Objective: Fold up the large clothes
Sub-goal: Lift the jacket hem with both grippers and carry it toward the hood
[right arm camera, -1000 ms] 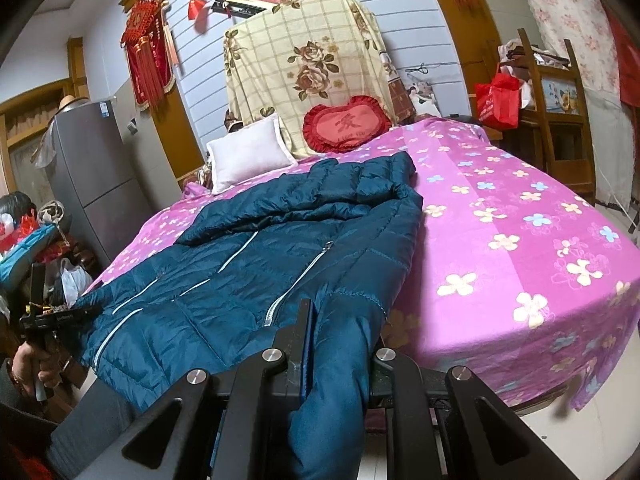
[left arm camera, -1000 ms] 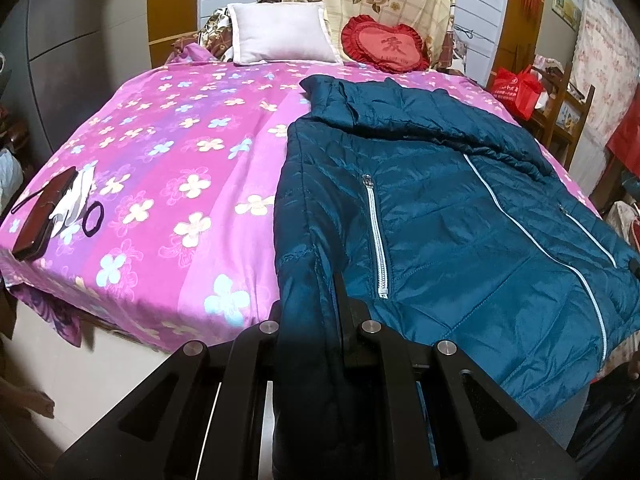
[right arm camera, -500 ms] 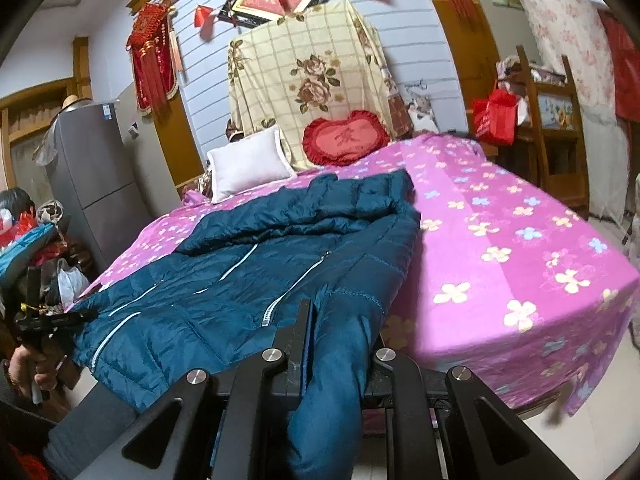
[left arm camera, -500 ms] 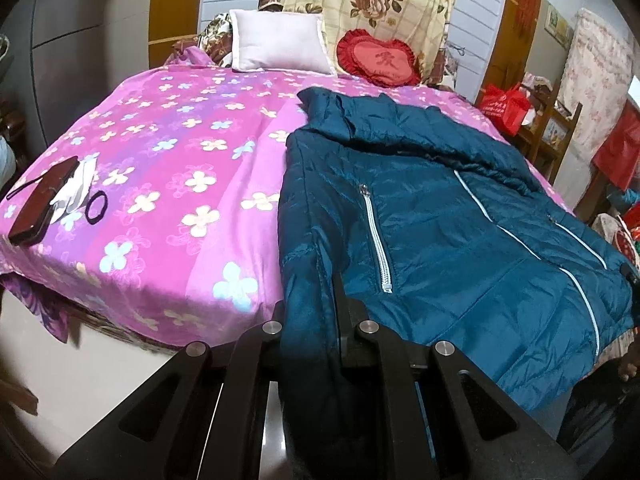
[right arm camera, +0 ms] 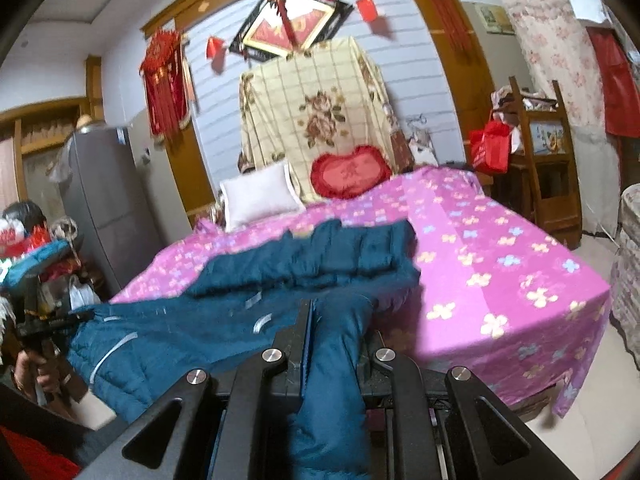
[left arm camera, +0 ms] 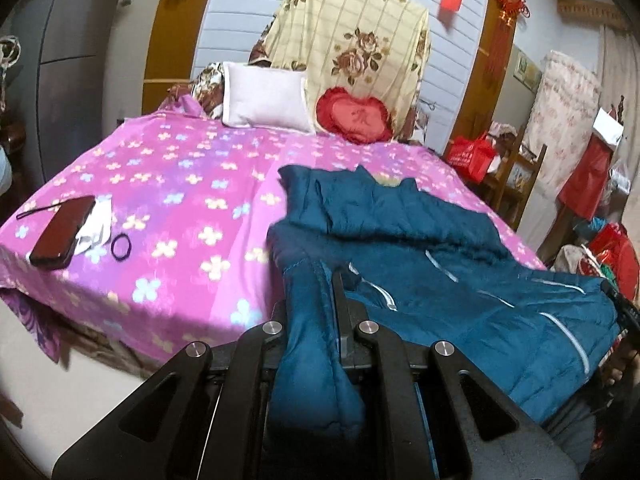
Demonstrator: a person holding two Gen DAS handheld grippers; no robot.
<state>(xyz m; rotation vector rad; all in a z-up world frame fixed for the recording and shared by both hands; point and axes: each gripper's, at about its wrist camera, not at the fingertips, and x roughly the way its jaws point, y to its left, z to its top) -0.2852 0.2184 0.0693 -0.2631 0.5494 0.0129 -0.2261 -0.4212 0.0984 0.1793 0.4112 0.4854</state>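
left gripper (left arm camera: 312, 292): jaws narrow, clamped on a fold of the teal puffer jacket (left arm camera: 440, 264) at its hem corner; cloth bunches between the black fingers (left arm camera: 340, 300) and hangs down toward the camera at 6 o'clock.

right gripper (right arm camera: 340, 320): jaws narrow too, pinching the opposite hem corner of the same jacket; padded fabric spills down past the fingers (right arm camera: 304, 320) at 6 o'clock.

jacket position: collar end lies on the pink flowered bed sheet (left arm camera: 180, 184), toward 12 o'clock in both wrist views; hem end is lifted off the bed edge and stretched between the two grippers. white zippers (left arm camera: 560, 328) show on the upper side (front facing up). both views are motion-blurred.

in the right wrist view the other gripper and the hand (right arm camera: 36, 368) holding it sit at 9 o'clock, at the far hem corner.

other items: dark phone (left arm camera: 60, 232) on a white cloth (left arm camera: 98, 228) at 9 o'clock in the left view, black hair tie (left arm camera: 121, 246) just beside it. white pillow (left arm camera: 266, 98) and red heart cushion (left arm camera: 354, 118) at 12 o'clock against the headboard end, well apart from the jacket.
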